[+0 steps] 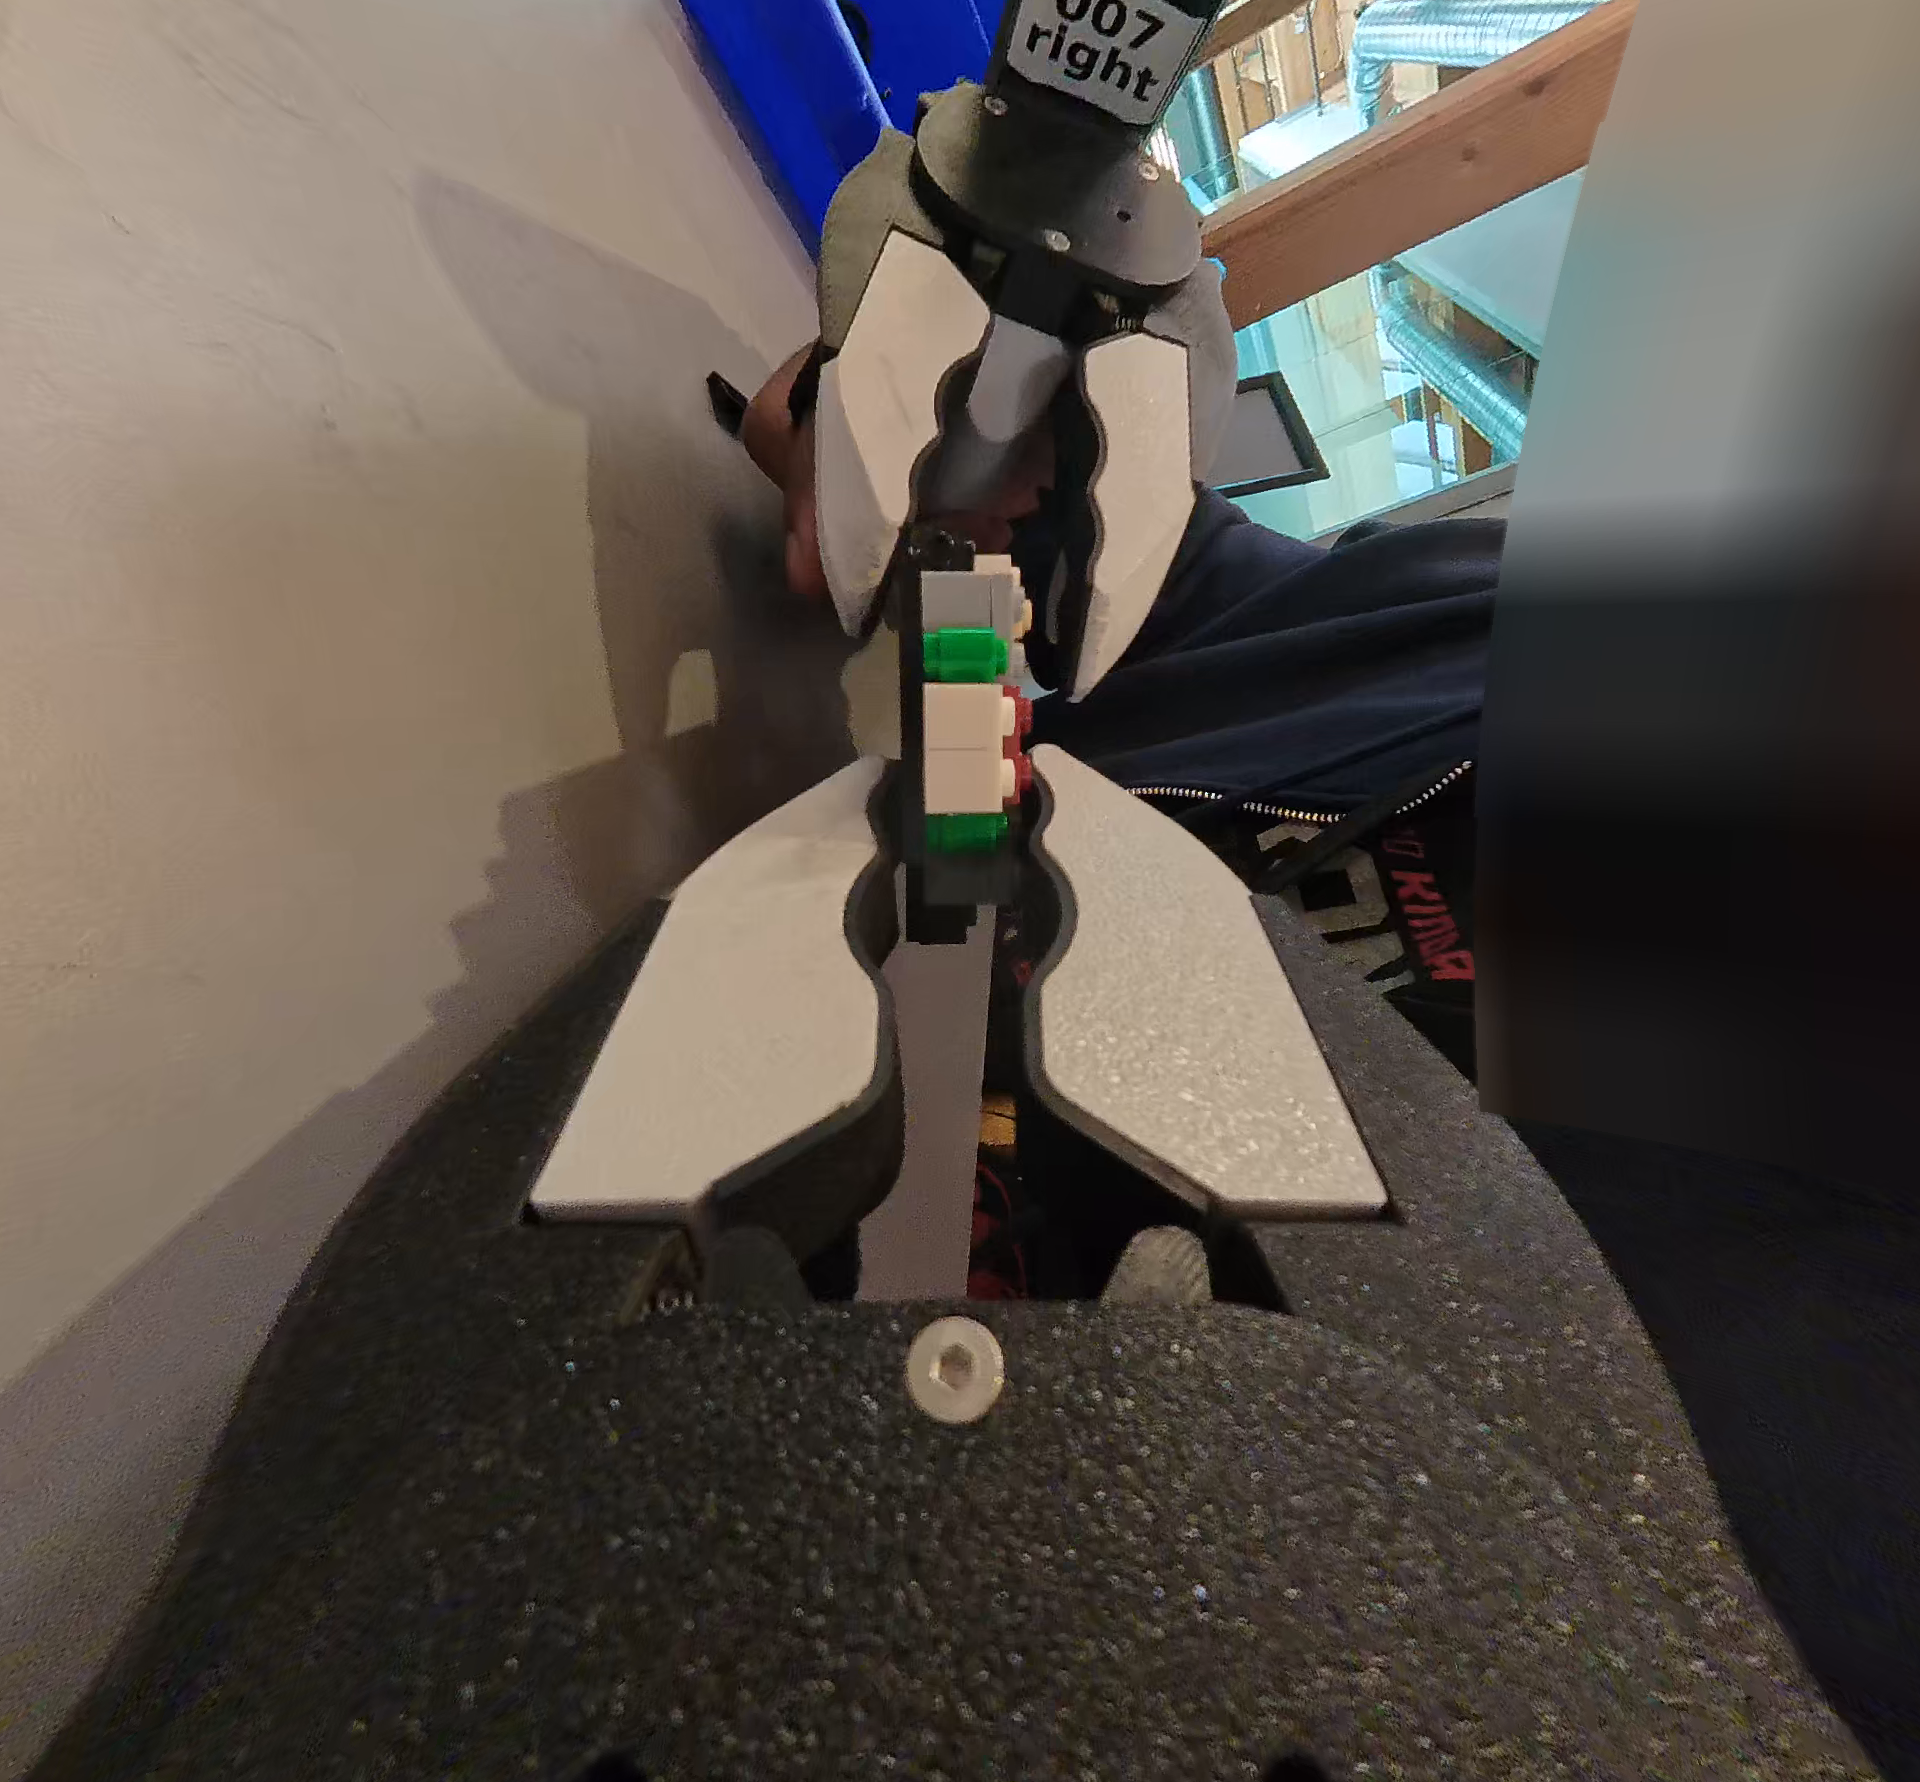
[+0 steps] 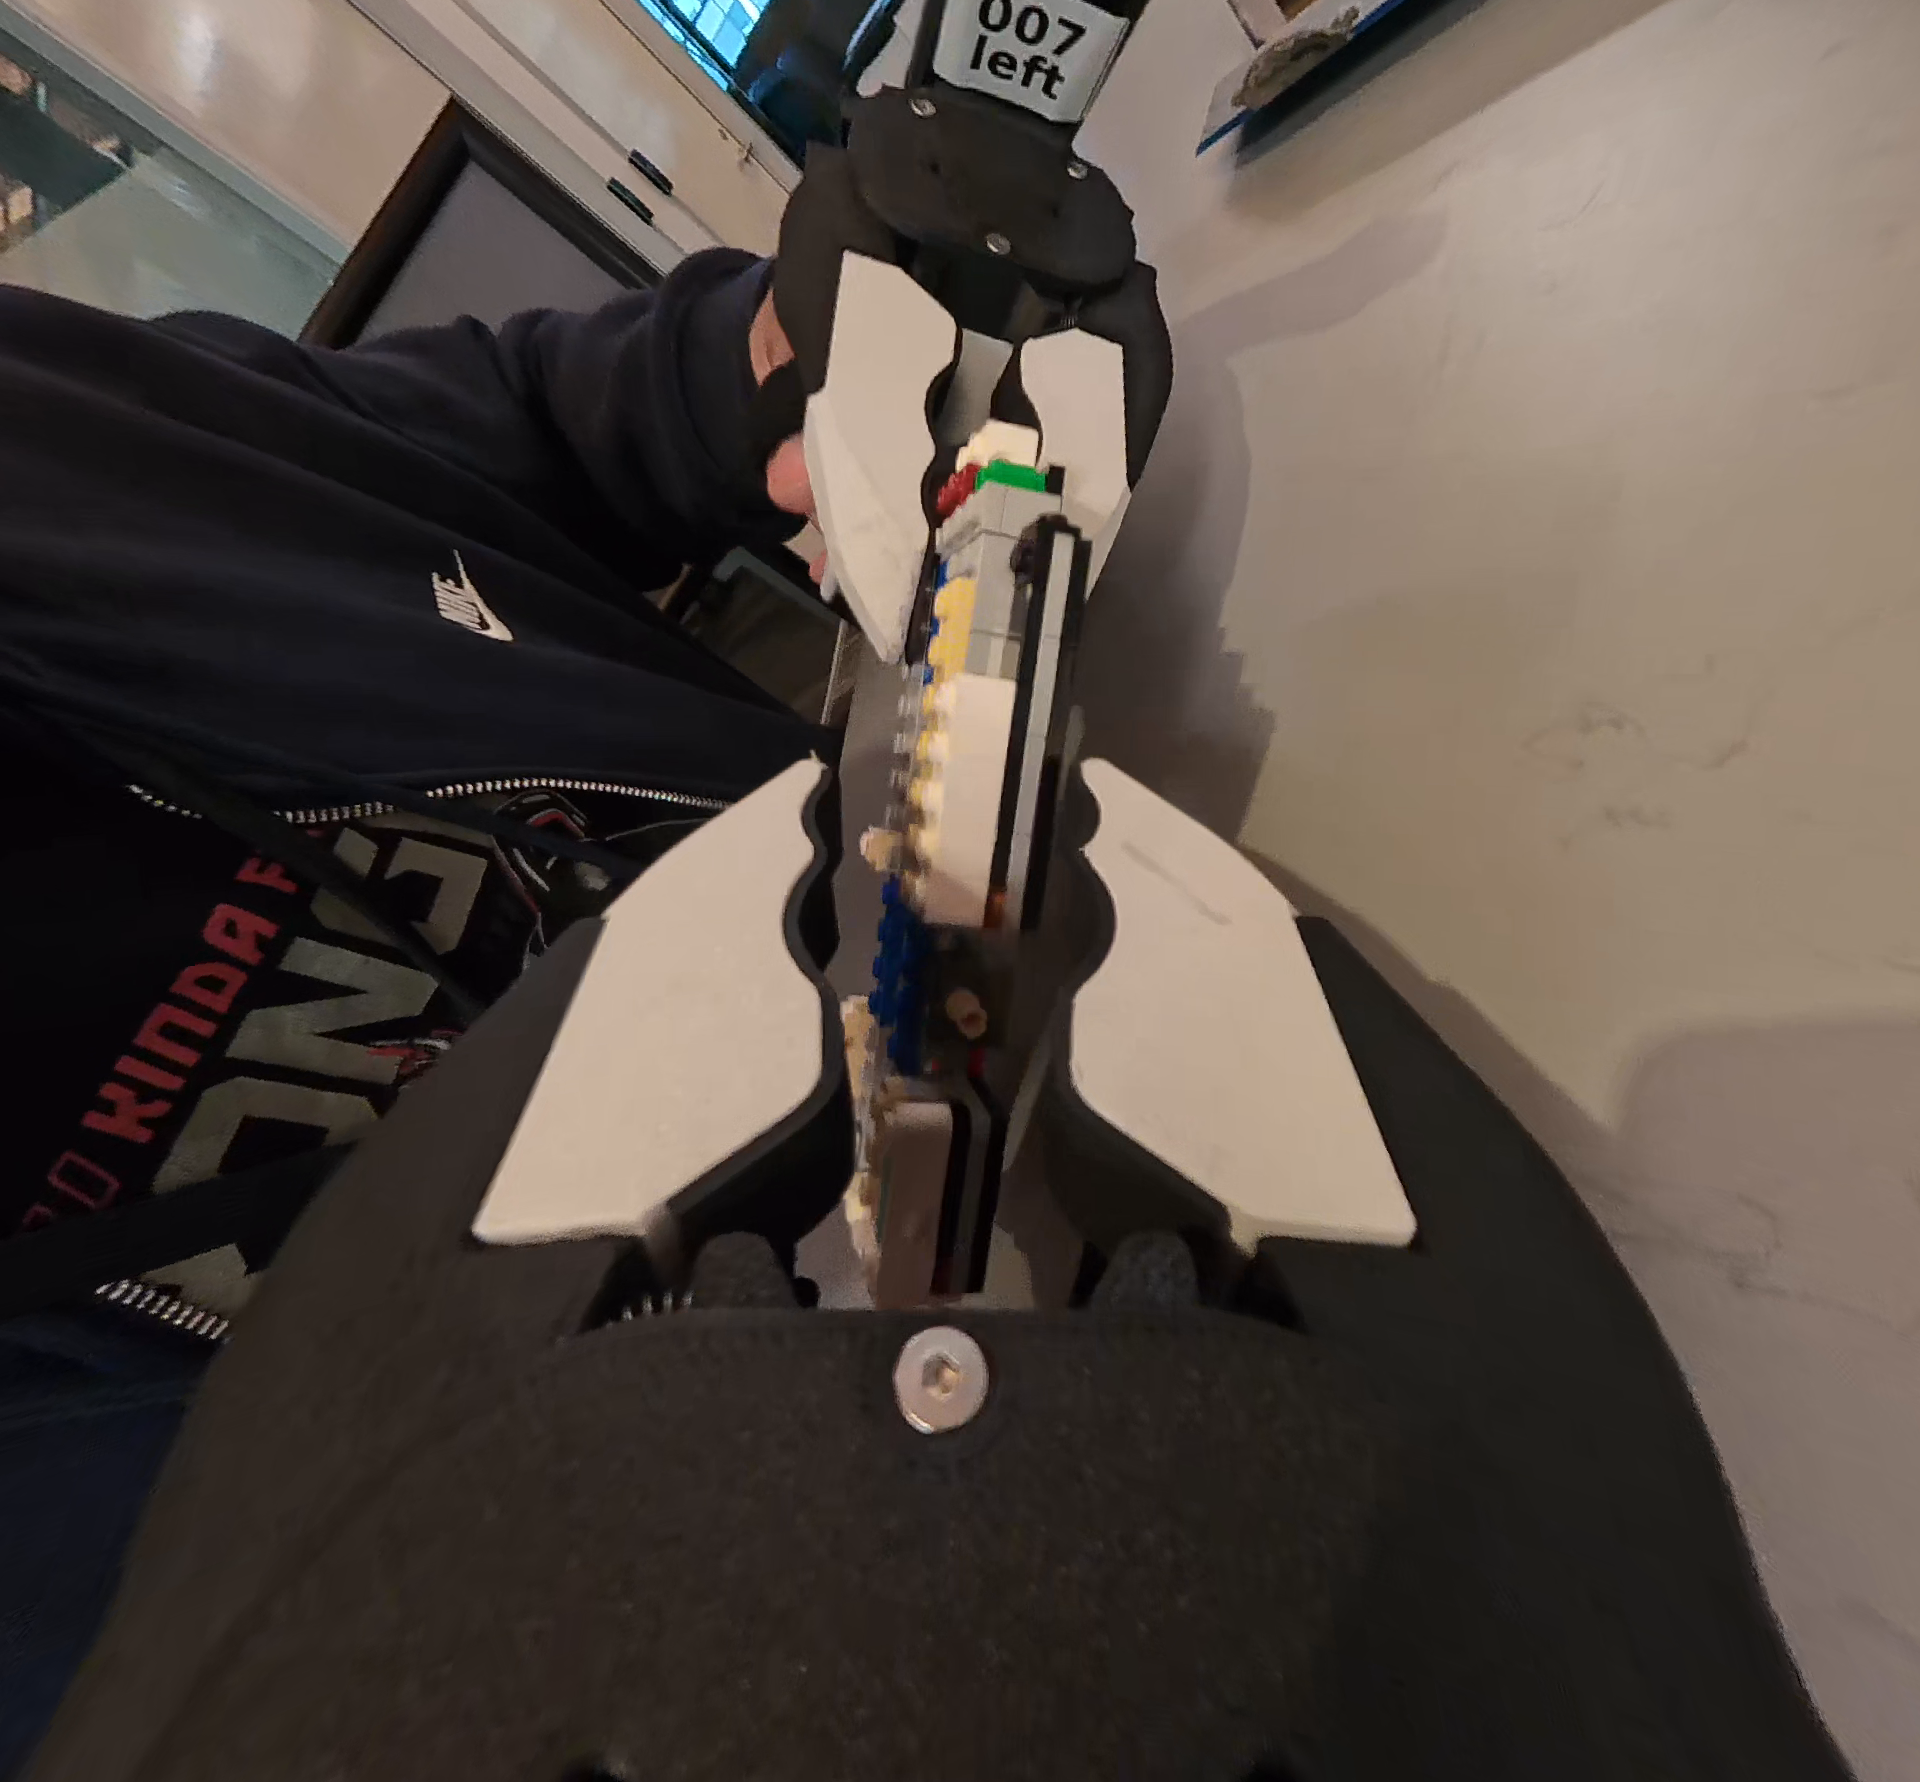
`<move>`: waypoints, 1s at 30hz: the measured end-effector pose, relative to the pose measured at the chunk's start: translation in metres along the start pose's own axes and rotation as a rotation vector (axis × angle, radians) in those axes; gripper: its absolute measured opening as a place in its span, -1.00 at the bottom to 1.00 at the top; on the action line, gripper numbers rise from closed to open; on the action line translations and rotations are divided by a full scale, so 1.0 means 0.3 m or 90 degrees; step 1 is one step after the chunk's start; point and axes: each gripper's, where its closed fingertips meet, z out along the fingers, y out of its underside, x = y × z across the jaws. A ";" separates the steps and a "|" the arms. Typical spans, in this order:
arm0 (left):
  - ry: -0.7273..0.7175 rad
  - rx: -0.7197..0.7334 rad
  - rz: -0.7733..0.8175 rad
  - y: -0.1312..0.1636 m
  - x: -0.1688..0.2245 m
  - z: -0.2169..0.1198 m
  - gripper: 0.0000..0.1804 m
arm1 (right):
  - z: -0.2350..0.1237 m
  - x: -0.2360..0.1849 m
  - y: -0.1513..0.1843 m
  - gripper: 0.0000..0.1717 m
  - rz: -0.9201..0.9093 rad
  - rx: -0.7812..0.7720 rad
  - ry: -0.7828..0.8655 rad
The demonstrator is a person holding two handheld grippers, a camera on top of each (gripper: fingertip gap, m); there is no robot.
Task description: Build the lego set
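Left gripper (image 1: 961, 776) clamps one end of a toy-brick build (image 1: 966, 745); right gripper (image 2: 951, 797) brackets the other end, jaws apart.

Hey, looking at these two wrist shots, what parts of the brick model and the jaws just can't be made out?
- Brick model: left wrist view shows it edge-on, its far face hidden.
- Its near end: blurred in the right wrist view.
- Right gripper: whether its jaws press the model is unclear.
- Blue bin: mostly behind the other gripper.
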 end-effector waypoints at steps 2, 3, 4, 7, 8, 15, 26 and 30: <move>0.004 0.004 0.001 -0.001 0.004 -0.005 -0.78 | 0.000 0.011 0.015 -0.54 0.002 -0.018 0.009; 0.005 0.005 0.003 -0.002 0.006 -0.007 -0.78 | 0.000 0.015 0.022 -0.56 0.004 -0.025 0.010; 0.004 0.006 0.004 -0.002 0.007 -0.009 -0.78 | 0.001 0.017 0.025 -0.59 0.007 -0.028 0.010; -0.006 0.008 0.006 -0.004 0.001 -0.012 -0.78 | 0.003 0.014 0.022 -0.70 0.018 -0.019 -0.001; -0.005 0.009 0.006 -0.004 0.002 -0.012 -0.78 | 0.003 0.013 0.020 -0.70 0.022 -0.013 -0.006; -0.015 0.002 0.014 -0.002 0.006 -0.011 -0.78 | 0.004 0.011 0.023 -0.71 0.028 -0.014 -0.017; -0.013 0.046 -0.016 -0.035 -0.032 -0.044 -0.78 | -0.025 0.037 0.043 -0.35 -0.011 -0.055 0.024; -0.009 0.038 -0.011 -0.031 -0.022 -0.037 -0.78 | -0.025 0.046 0.037 -0.41 -0.008 -0.046 0.027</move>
